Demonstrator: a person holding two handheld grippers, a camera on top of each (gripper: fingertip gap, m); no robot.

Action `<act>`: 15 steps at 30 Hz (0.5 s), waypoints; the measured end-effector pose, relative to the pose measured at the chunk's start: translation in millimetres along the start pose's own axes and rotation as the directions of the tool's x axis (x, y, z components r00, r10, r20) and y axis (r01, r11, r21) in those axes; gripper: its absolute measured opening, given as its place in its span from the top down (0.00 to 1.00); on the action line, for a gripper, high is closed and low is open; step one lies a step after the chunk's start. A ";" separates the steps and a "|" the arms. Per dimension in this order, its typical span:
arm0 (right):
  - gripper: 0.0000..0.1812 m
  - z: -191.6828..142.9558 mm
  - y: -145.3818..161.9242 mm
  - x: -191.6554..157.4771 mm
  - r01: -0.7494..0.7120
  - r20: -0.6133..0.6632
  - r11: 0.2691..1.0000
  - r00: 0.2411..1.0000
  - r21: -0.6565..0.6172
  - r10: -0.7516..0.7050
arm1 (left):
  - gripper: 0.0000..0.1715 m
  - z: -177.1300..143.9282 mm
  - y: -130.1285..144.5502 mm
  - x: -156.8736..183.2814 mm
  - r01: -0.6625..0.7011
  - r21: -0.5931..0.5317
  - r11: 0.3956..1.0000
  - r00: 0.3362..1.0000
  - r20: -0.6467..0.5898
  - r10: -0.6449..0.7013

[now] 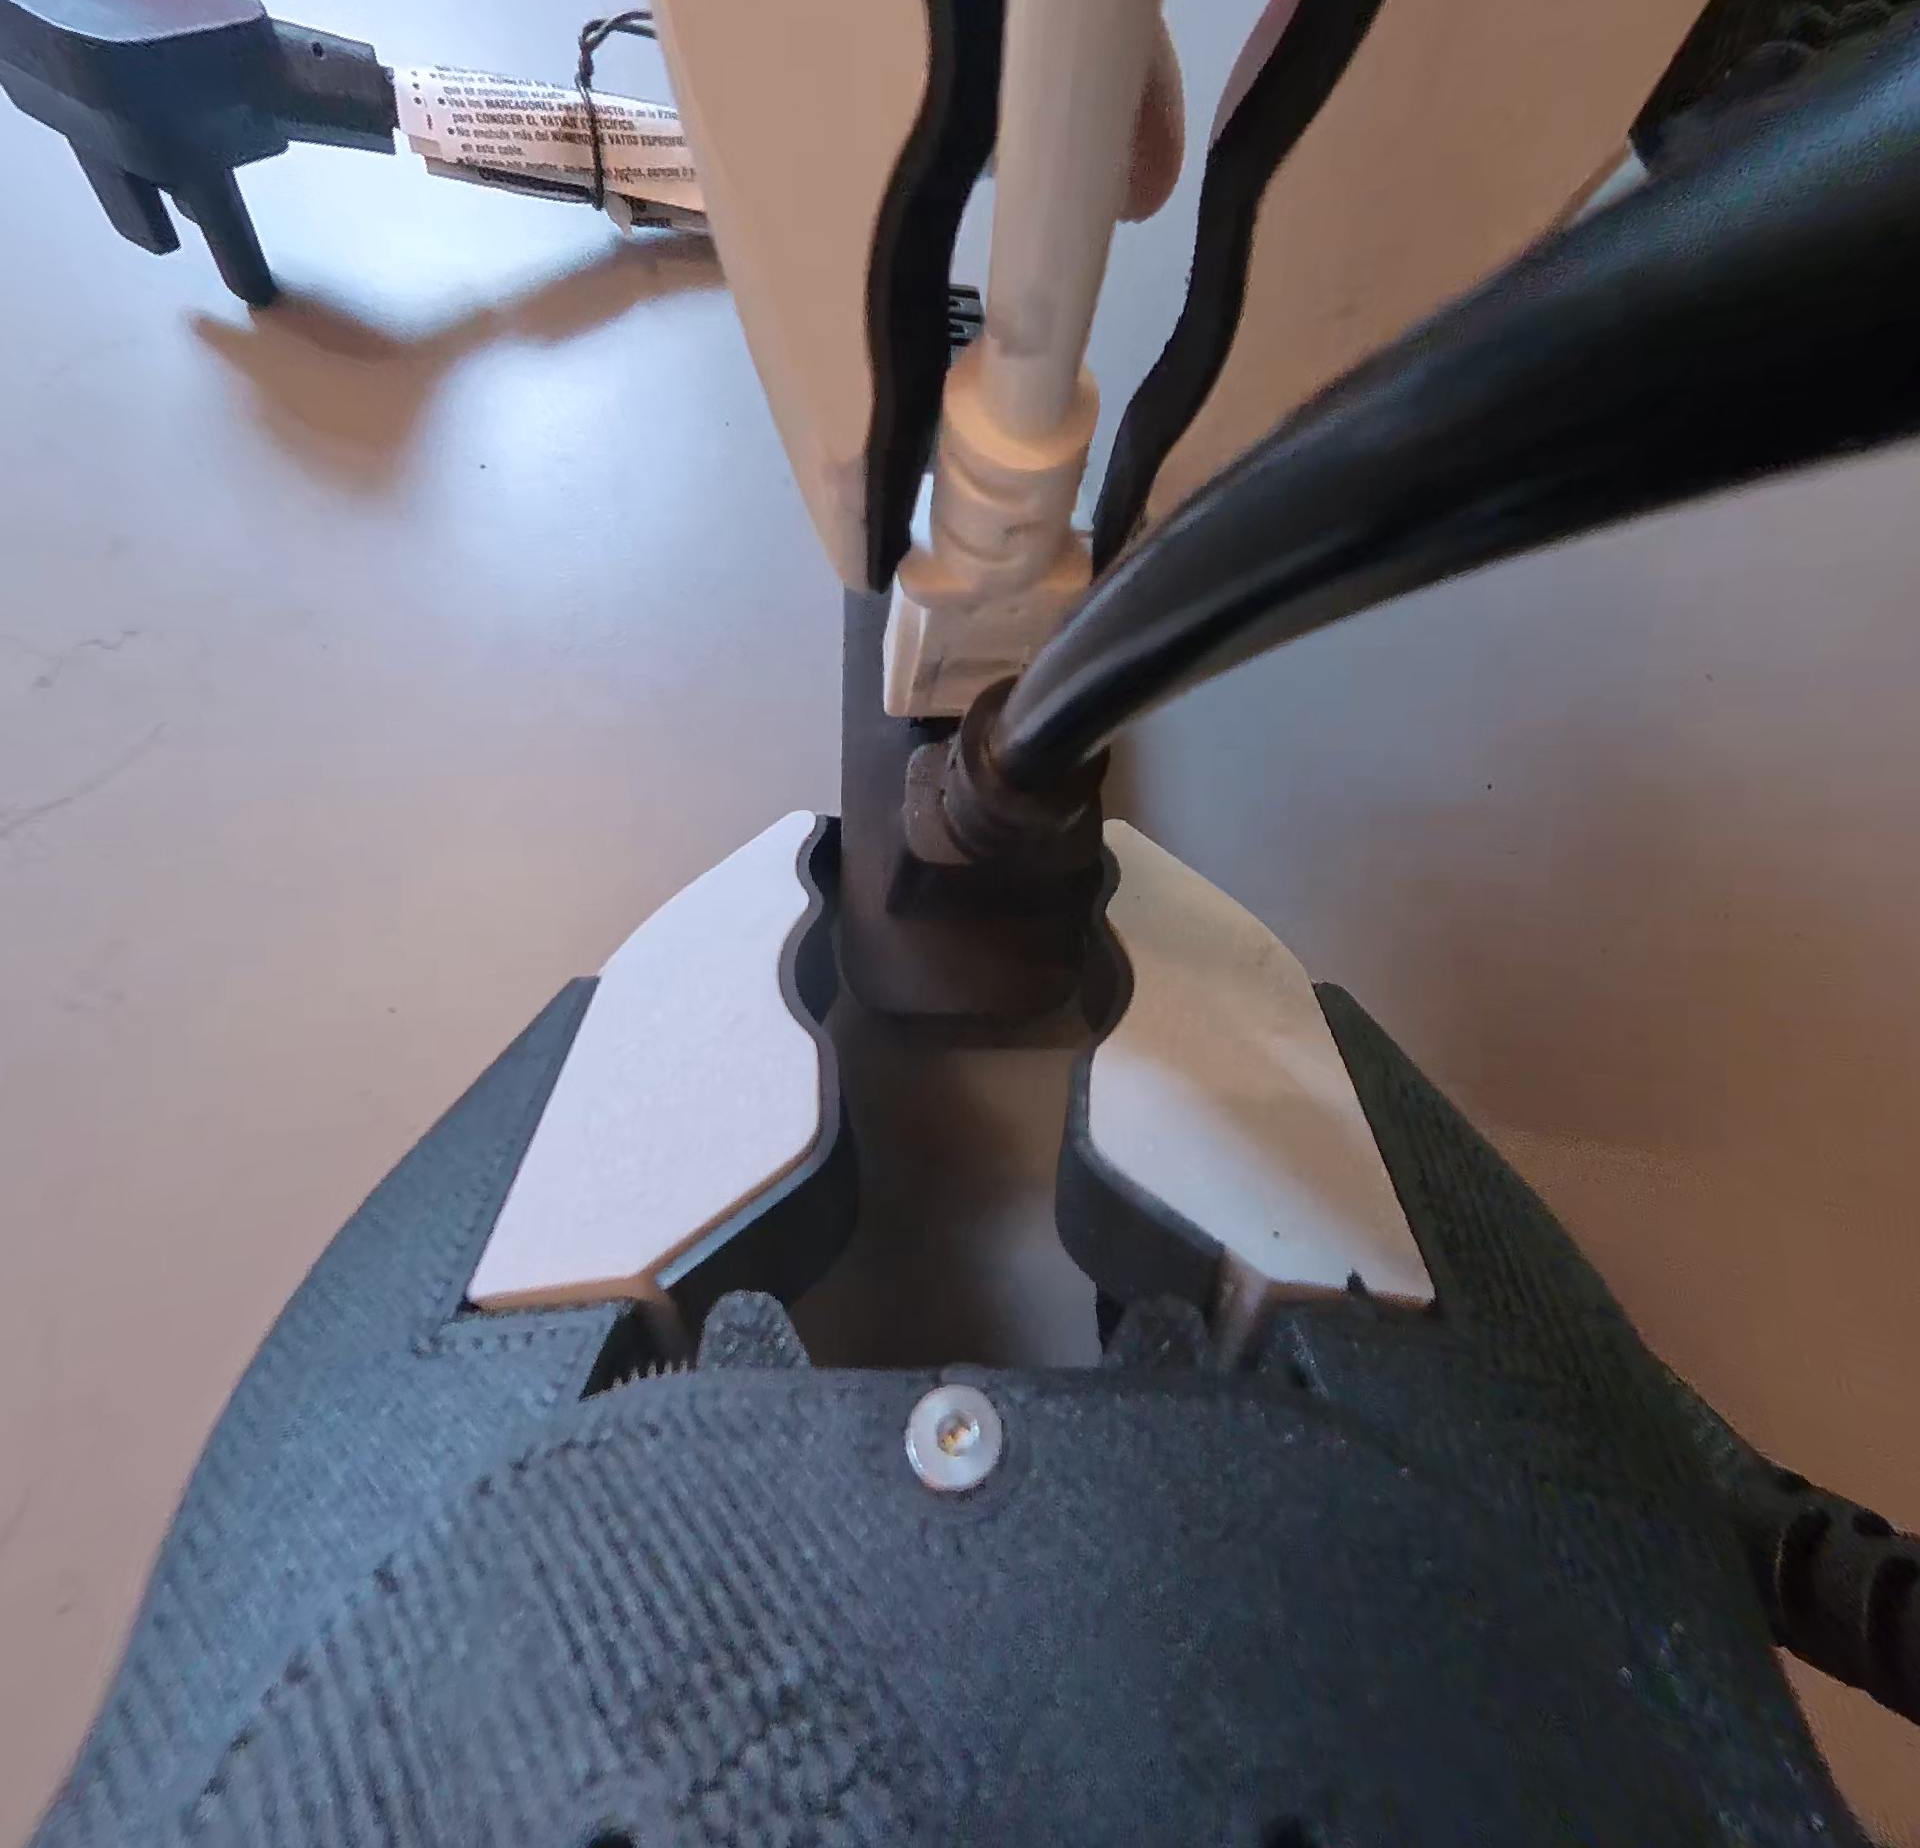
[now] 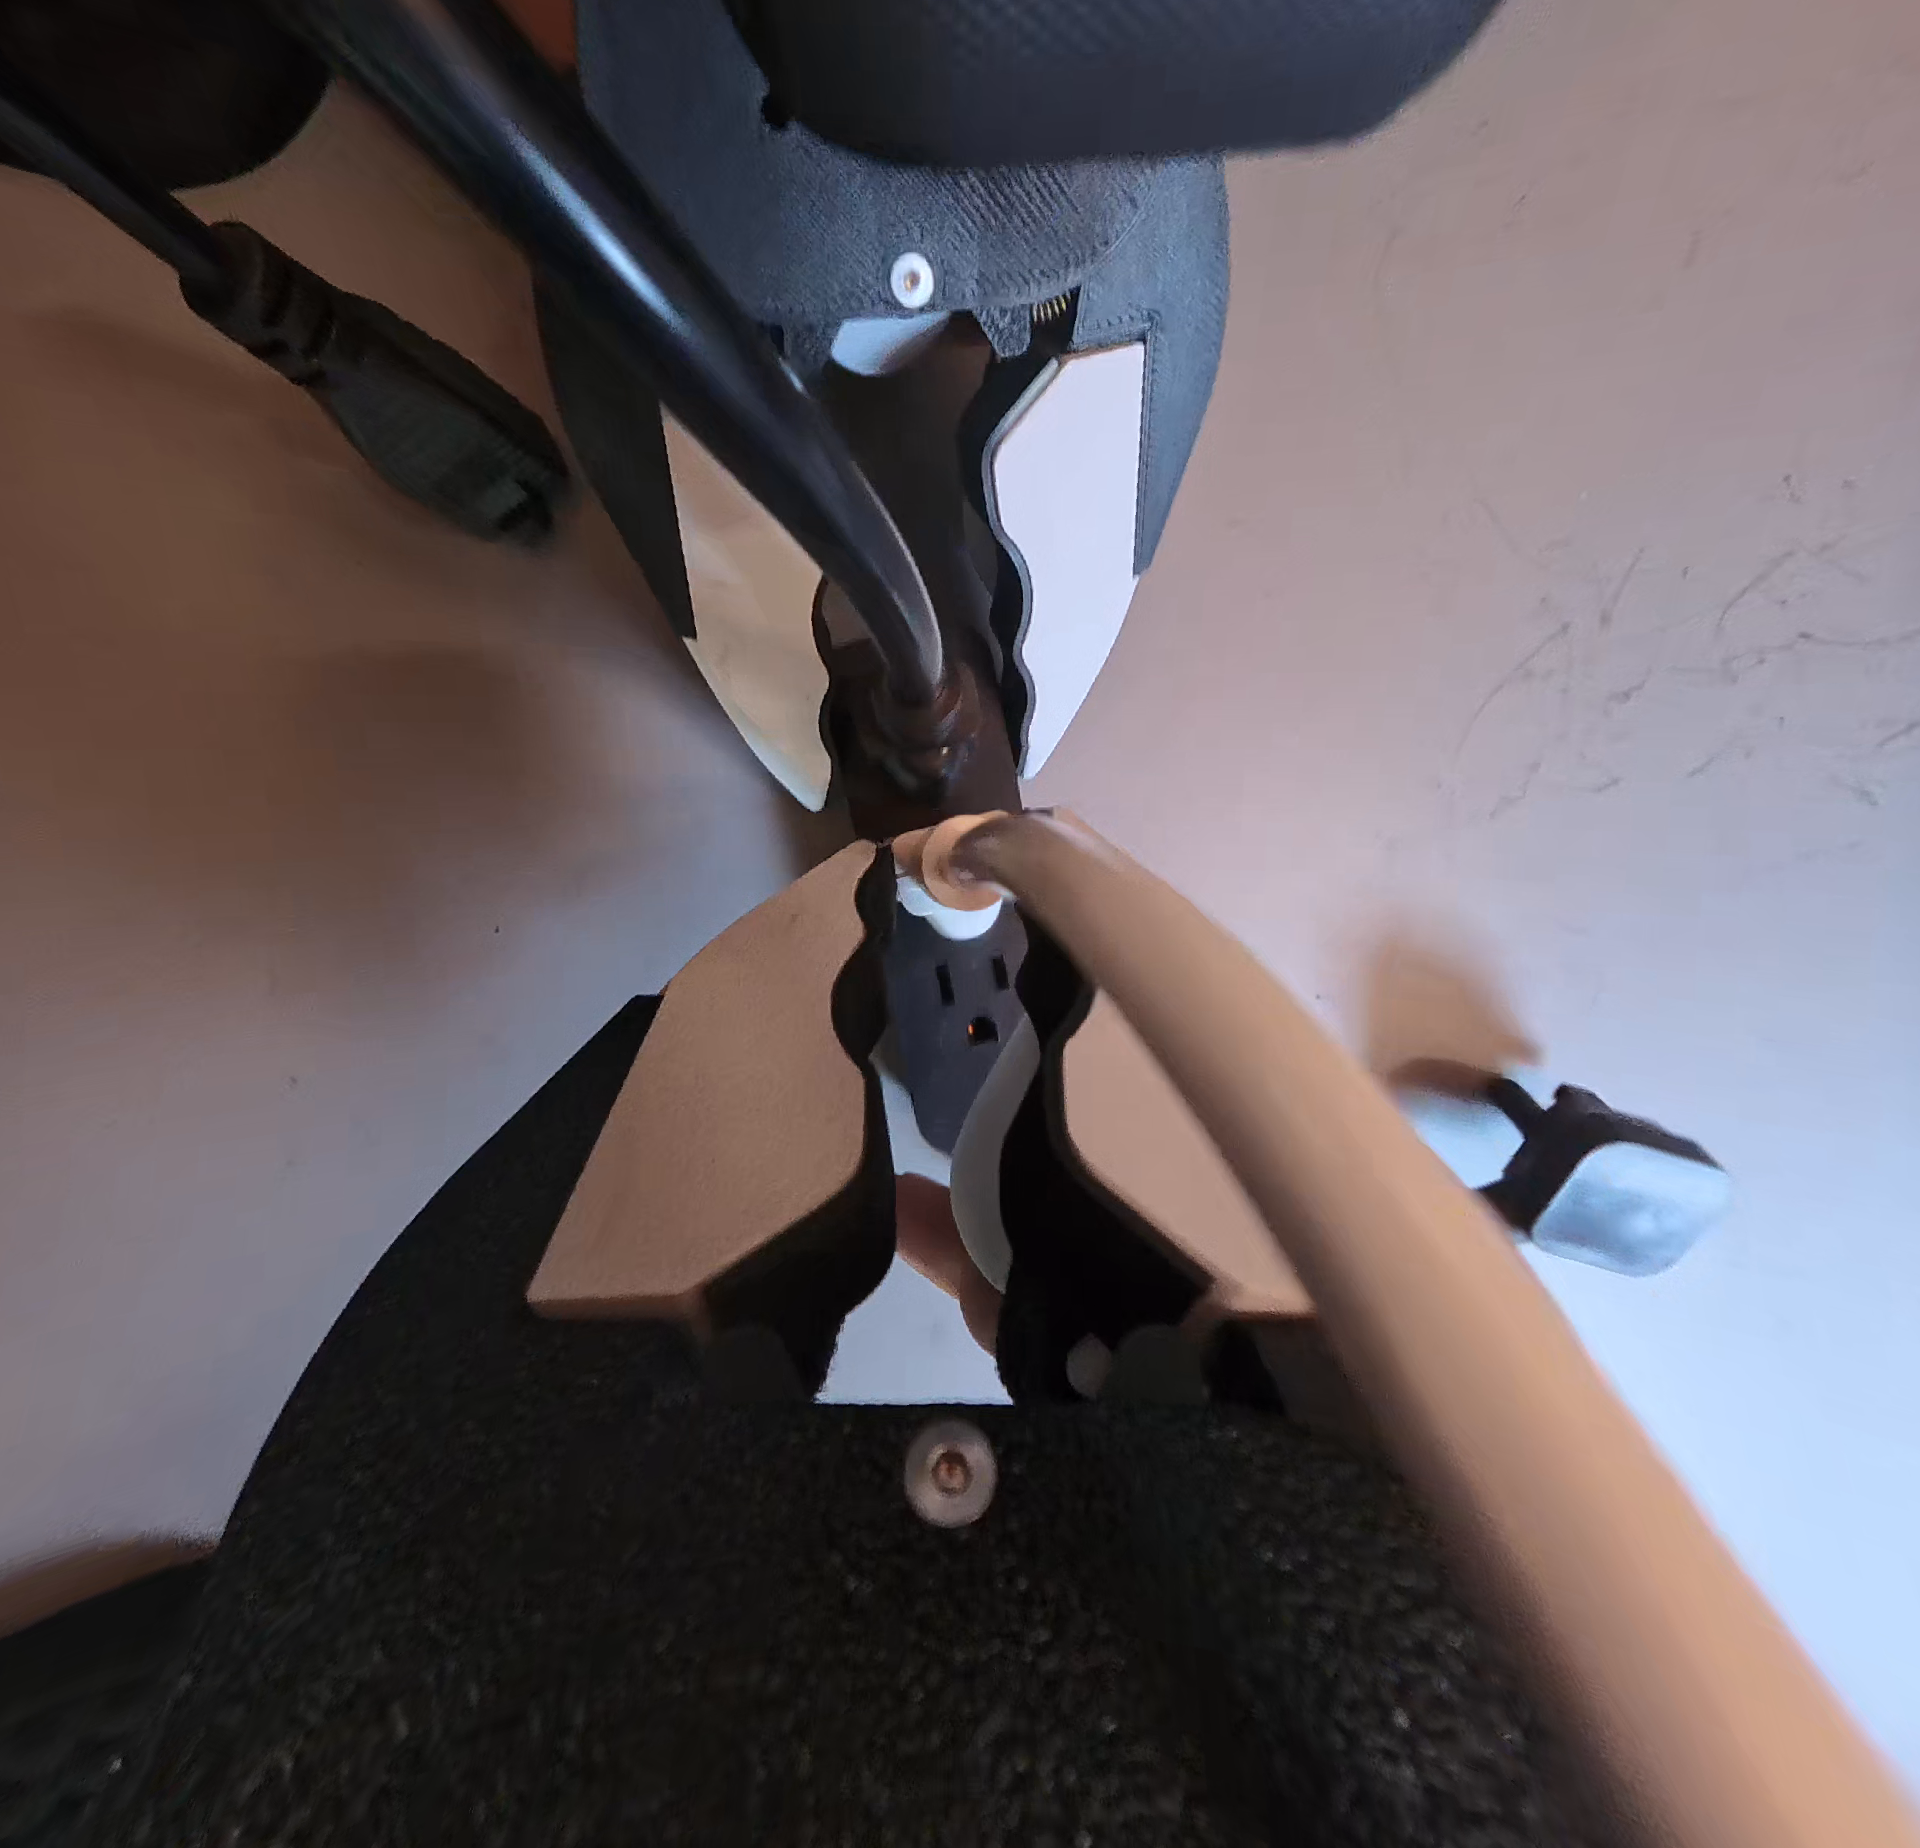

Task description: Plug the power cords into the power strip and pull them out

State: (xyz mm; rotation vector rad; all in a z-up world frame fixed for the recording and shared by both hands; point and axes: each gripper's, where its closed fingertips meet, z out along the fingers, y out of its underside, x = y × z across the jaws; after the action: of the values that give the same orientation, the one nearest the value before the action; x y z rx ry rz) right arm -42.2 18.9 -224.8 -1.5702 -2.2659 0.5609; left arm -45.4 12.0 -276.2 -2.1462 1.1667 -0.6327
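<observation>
Both plugs are seated in the power strip (image 2: 961, 1029) — black plug (image 1: 982, 905) pinched by the left gripper (image 1: 961, 925), white plug (image 2: 951, 889) by the right gripper (image 2: 956, 967) — so straight upward pulls are likely needed next.

Black strip (image 2: 961, 1009); black plug (image 1: 987, 822) and cord (image 1: 1455, 510); white plug (image 1: 987, 572); table (image 1: 312, 759) pale; black hand-held gripper (image 1: 961, 925), white pads (image 1: 686, 1071).

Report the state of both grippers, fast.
Left gripper: fingers closed on the black moulded plug in the black power strip.
Right gripper: fingers closed on the white moulded plug.
</observation>
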 end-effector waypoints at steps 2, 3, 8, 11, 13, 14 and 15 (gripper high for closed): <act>0.88 2.6 -3.5 -0.2 0.018 -0.001 1.000 1.000 -0.017 -0.018 | 0.74 0.0 0.1 -0.1 -0.003 -0.002 1.000 1.000 -0.003 0.003; 0.88 2.1 -2.7 -0.2 0.011 0.005 1.000 1.000 -0.021 -0.011 | 0.74 0.0 0.0 0.0 -0.001 0.001 1.000 1.000 0.001 0.001; 0.83 -0.1 -2.4 2.7 0.041 -0.029 0.997 0.999 -0.066 -0.043 | 0.74 0.0 -0.3 0.2 0.001 0.007 1.000 1.000 0.002 -0.001; 0.70 3.3 3.0 6.8 0.033 -0.048 0.992 0.998 -0.123 -0.040 | 0.74 -0.6 0.3 -0.1 0.004 0.009 1.000 1.000 0.002 -0.004; 0.67 3.8 1.2 6.9 0.019 -0.055 0.995 0.998 -0.094 -0.024 | 0.74 -1.2 0.7 -0.1 0.005 0.013 1.000 1.000 0.001 -0.005; 0.68 2.7 -1.9 5.6 0.006 -0.049 0.997 0.999 -0.071 -0.009 | 0.74 -1.4 0.8 -0.3 0.007 0.014 1.000 1.000 -0.002 -0.007; 0.70 1.4 -3.2 3.5 0.004 -0.039 0.998 0.999 -0.066 -0.006 | 0.74 -1.3 0.8 -0.2 0.007 0.013 1.000 1.000 -0.005 -0.007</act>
State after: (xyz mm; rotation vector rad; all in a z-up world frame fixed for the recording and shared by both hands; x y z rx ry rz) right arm -46.6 21.0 -224.2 -1.5918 -2.2806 0.4548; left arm -46.8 11.4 -275.8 -2.1401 1.1548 -0.6469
